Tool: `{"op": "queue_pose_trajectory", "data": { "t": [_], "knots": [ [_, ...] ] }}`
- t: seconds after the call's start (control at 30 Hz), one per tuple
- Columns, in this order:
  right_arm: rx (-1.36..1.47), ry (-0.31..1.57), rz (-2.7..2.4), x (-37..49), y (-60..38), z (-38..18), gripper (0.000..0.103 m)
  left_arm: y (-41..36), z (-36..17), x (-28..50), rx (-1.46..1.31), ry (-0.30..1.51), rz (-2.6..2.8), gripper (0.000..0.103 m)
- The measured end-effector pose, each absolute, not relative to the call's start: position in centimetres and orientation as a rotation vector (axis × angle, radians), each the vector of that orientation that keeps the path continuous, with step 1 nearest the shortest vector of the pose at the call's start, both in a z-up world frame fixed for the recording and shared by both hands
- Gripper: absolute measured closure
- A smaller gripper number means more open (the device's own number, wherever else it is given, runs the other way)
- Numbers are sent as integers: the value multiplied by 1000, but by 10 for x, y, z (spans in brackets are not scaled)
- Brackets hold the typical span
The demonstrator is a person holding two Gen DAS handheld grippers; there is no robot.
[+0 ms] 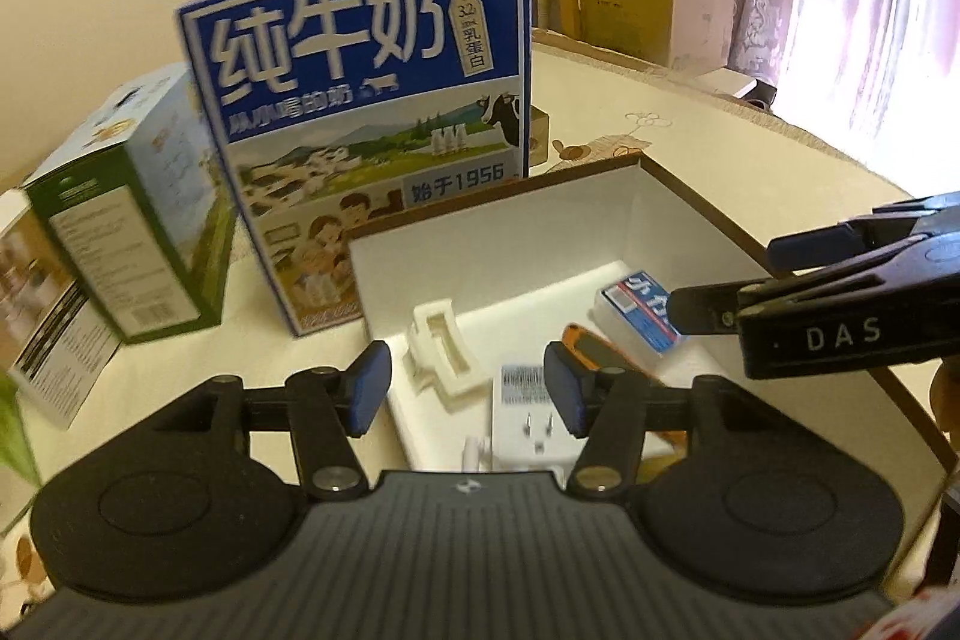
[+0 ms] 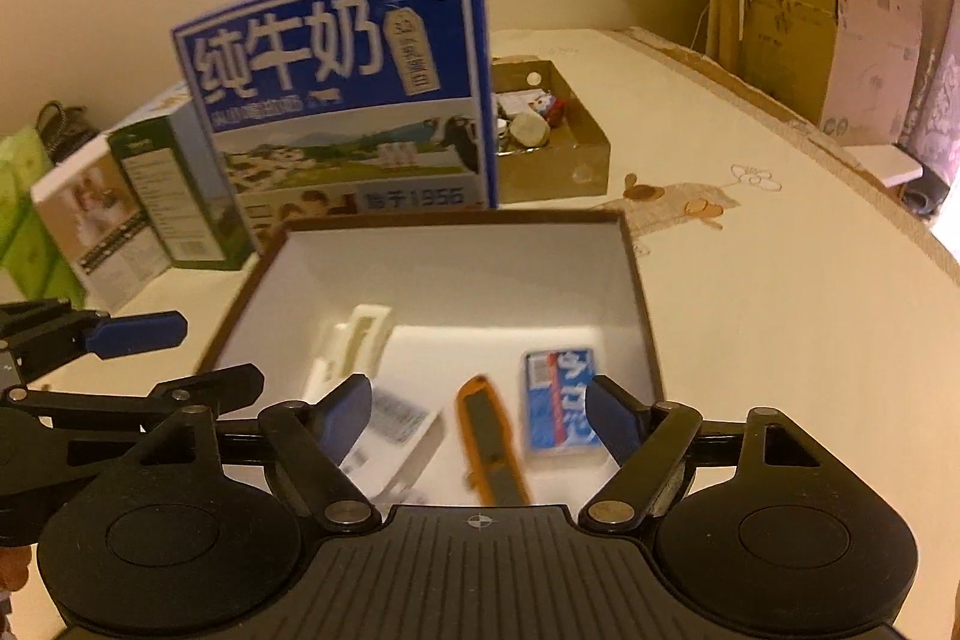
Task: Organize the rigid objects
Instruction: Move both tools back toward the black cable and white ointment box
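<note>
Rigid odds and ends lie in the brown-rimmed white box [image 2: 636, 280] on the bench [image 2: 780, 316]: a white plastic holder [image 2: 360, 340] at the far left of the box floor, a white plug adapter [image 1: 528, 418] near me on the left, an orange utility knife [image 2: 489, 436] in the middle, and a small blue-and-white packet [image 2: 561, 403] on the right. None of them touches my tongs. My left tongs [image 1: 465, 388] hover over the near left edge of the box, spread, with nothing between the blue pads. My right tongs [image 2: 480, 418] hang over the near side of the box, spread wider, also holding nothing. Just beyond the box stands a tall blue milk carton [image 2: 342, 100], upright. Left of it sit a green carton [image 1: 138, 232] and a white carton [image 2: 90, 220]. Farther back on the right, a small open cardboard box [image 2: 564, 142] holds mixed bits.
</note>
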State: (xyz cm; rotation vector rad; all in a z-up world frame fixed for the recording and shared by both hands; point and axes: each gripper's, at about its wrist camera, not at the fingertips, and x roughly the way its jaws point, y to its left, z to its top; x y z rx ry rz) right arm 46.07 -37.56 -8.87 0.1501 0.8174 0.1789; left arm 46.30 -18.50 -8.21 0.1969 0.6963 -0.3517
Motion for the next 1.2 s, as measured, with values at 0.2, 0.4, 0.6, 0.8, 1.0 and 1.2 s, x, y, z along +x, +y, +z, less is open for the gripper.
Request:
{"op": "queue_pose_trajectory", "data": {
  "t": [0.2,0.4,0.6,0.8,1.0,1.2],
  "knots": [
    [177,816,198,418,-353,-72,27,-155,-63,417,147,693,-335,50],
    [196,808,252,376,-324,-58,27,-119,-46,367,122,691,-284,49],
    [186,807,319,338,-291,-47,27,-86,-35,320,106,697,-226,49],
    [167,808,379,308,-266,-41,26,-57,-25,279,76,694,-163,49],
    [147,818,435,283,-244,-39,26,-33,-18,241,50,687,-103,49],
    [131,832,483,263,-226,-41,26,-16,-19,207,16,699,-58,49]
  ]
}}
